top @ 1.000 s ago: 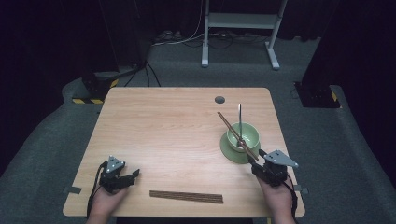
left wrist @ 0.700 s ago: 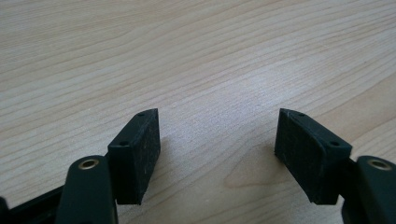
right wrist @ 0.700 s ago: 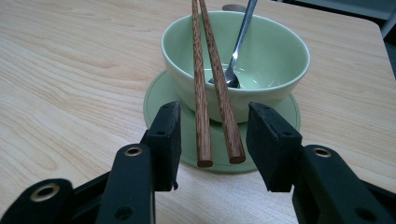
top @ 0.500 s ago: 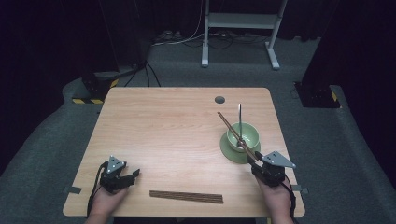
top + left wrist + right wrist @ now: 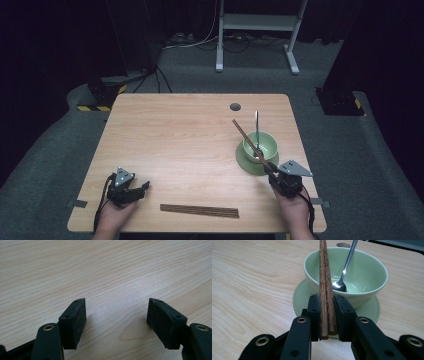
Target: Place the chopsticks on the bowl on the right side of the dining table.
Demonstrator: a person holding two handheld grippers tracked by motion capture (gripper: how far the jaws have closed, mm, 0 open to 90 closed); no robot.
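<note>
The room is dark around a pale wooden desk (image 5: 190, 145) that stands on grey carpet, with a white metal frame (image 5: 260, 30) and a tangle of cables (image 5: 195, 42) behind its far edge. A small round hole (image 5: 235, 106) sits near the middle of the far edge.

Towards the desk's right edge a green bowl (image 5: 260, 145) rests on a green saucer (image 5: 247, 162), and a metal spoon (image 5: 257, 131) leans in the bowl with its handle pointing to the far edge.

At the near right corner the person's right hand holds the right gripper (image 5: 274, 172). Its jaws have just been closing, and in the right gripper view the pads press from both sides on a pair of brown chopsticks (image 5: 325, 285) held side by side. The sticks lie across the bowl's rim and slant away over it towards the middle of the far edge; their near ends stick out just past the pads.

A second pair of brown chopsticks (image 5: 199, 211) lies flat along the near edge, about midway between the two hands and apart from both.

At the near left corner the left gripper (image 5: 145, 186) sits low over the wood in the left hand, pointing towards the right edge. Its jaws stand wide apart, with bare wood between them.
</note>
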